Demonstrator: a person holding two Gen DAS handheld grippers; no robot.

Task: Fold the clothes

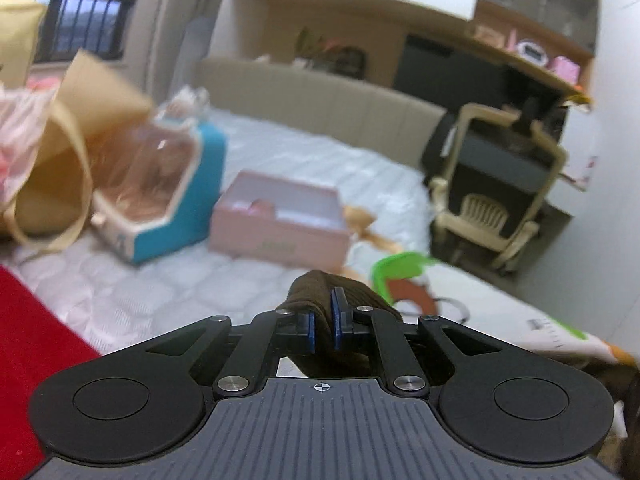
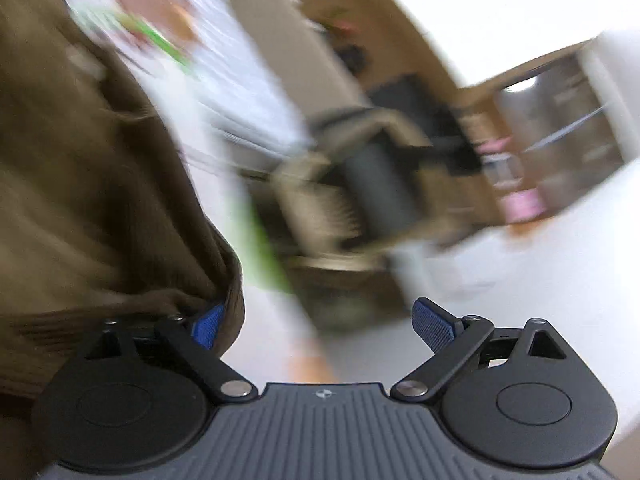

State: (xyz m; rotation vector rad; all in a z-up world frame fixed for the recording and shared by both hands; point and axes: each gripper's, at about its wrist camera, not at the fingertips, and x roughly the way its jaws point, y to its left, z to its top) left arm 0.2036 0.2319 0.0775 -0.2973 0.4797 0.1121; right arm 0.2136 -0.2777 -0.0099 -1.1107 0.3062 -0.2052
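Left wrist: white quilted bed (image 1: pixel 280 160), beige chair (image 1: pixel 496 184)

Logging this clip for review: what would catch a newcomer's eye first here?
The left tongs shut on a brown garment, low centre. Behind them, a pink box and a blue case on the white bed. The right tongs gape open, brown cloth draped over the left finger.
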